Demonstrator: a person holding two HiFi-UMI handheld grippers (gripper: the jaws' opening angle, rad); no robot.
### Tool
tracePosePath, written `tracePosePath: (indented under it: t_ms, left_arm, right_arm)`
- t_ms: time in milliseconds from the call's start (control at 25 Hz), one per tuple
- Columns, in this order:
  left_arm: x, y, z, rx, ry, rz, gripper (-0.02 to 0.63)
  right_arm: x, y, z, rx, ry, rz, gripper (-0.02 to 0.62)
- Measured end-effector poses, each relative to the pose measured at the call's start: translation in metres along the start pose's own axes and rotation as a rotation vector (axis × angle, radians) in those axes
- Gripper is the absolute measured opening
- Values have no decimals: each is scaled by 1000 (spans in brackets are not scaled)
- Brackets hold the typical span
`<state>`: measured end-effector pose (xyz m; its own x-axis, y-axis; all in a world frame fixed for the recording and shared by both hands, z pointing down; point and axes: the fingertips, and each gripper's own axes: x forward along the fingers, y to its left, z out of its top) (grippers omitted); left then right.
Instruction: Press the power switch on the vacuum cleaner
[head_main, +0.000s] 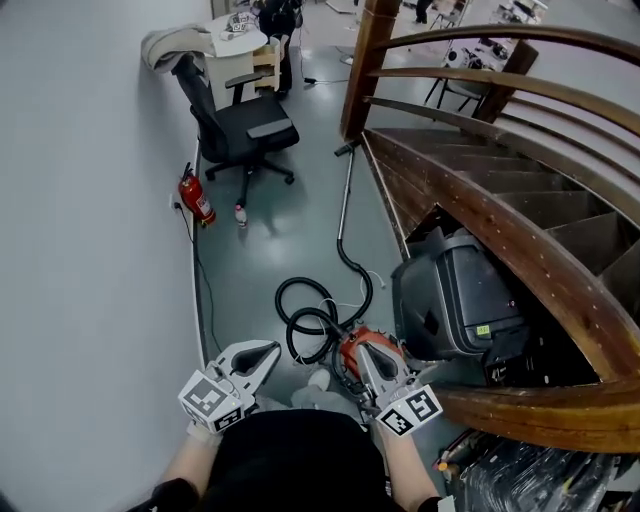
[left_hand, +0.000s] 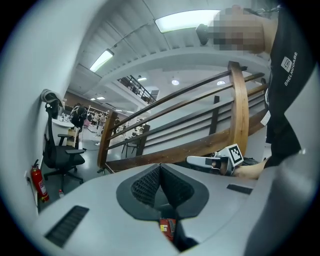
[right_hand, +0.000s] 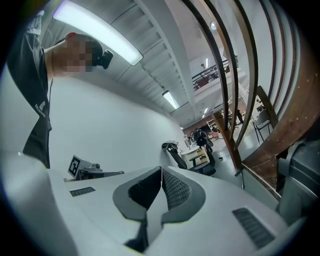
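An orange and black vacuum cleaner (head_main: 350, 352) sits on the grey floor just in front of me, partly hidden by my right gripper (head_main: 372, 347). Its black hose (head_main: 305, 320) coils to the left and its metal wand (head_main: 345, 200) runs away toward the stair post. The right gripper hangs over the vacuum body with its jaws shut and nothing between them. My left gripper (head_main: 268, 351) is to the left of the hose coil, also shut and empty. Both gripper views point up at the stairs and ceiling, so the vacuum does not show there. The switch is not visible.
A curved wooden staircase (head_main: 500, 200) fills the right side, with a dark grey bin (head_main: 455, 295) tucked under it. A black office chair (head_main: 235, 125) and a red fire extinguisher (head_main: 197, 198) stand by the left wall. A cable (head_main: 197, 290) runs along the wall base.
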<state>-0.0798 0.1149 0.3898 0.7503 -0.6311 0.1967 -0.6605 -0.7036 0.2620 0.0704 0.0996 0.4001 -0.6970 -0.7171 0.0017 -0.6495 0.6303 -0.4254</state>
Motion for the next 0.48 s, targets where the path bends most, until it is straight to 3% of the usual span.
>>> tracePosePath:
  t_ms: [280,480]
  left_arm:
    - [55,6,4,-2,41,11,15]
    - [79,16,9,-4,74,-23,15]
  right_arm:
    - [-3,-48,3,50,24,-3,28]
    - [4,-63,2,84,27,-42,28]
